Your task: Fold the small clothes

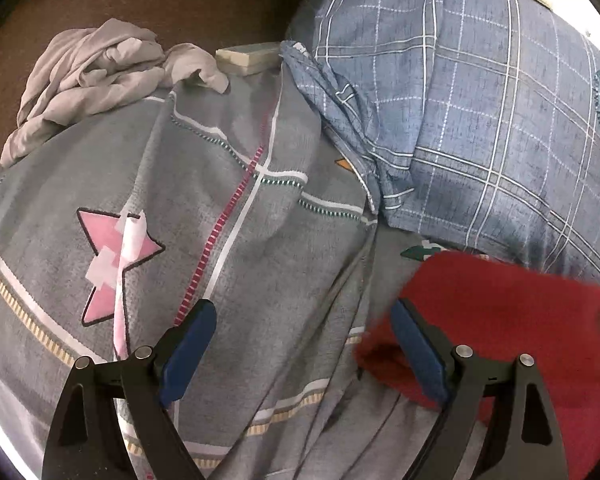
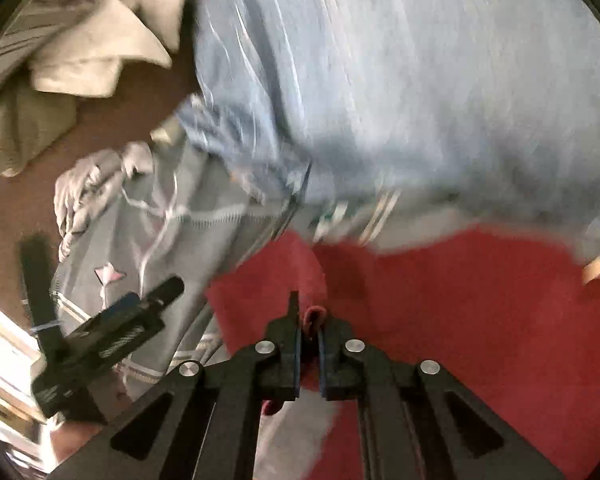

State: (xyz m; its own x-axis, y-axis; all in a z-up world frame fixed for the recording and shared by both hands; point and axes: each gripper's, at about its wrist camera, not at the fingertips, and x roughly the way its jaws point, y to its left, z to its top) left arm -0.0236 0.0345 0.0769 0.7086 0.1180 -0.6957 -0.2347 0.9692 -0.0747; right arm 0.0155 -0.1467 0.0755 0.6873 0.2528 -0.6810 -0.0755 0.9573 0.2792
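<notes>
A red garment (image 1: 512, 320) lies on the grey patterned bedsheet (image 1: 236, 240), at the lower right of the left wrist view. My left gripper (image 1: 302, 320) is open above the sheet, its right finger (image 1: 418, 354) at the red cloth's left edge. In the blurred right wrist view my right gripper (image 2: 309, 320) is shut on a bunched edge of the red garment (image 2: 460, 300). The left gripper (image 2: 116, 332) shows there at lower left.
A blue plaid blanket (image 1: 480, 120) lies heaped behind the red garment. A crumpled pale grey garment (image 1: 96, 76) and a small beige box (image 1: 248, 58) sit at the sheet's far edge. Light clothes (image 2: 88, 52) lie on the brown floor (image 1: 180, 4).
</notes>
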